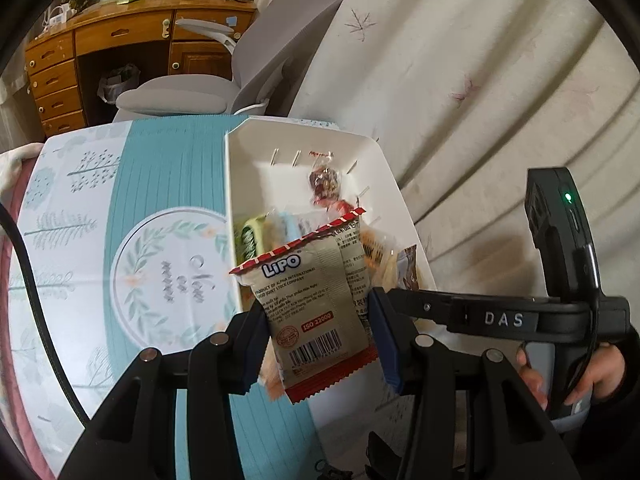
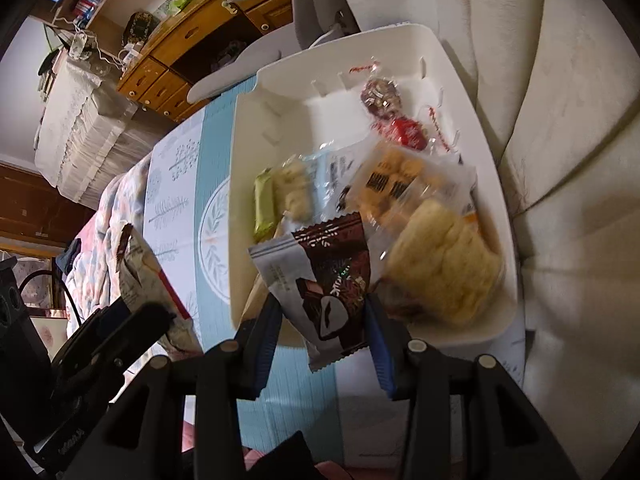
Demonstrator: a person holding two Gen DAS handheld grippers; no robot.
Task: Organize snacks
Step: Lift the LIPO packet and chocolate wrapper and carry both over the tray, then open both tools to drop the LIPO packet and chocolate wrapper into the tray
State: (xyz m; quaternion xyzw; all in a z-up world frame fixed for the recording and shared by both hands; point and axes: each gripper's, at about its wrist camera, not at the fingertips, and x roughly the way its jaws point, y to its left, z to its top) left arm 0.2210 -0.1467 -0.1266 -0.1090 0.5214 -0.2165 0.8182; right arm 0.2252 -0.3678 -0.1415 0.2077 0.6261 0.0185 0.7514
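White plastic bin (image 1: 256, 140) sat at twelve o'clock while my left gripper (image 1: 320, 344) clenched the Lipo packet (image 1: 316, 304) and my right gripper (image 2: 324, 328) the brown packet (image 2: 336, 280); I judged lowering them flat beside the others best.

Landmark: snack tray (image 2: 505, 216) on table mat (image 2: 216, 148). Inside it: wrapped candies (image 2: 380, 98) at far end, cracker packs (image 2: 404, 188) nearer. Office chair (image 1: 260, 56) behind tray, desk (image 1: 132, 36) beyond.
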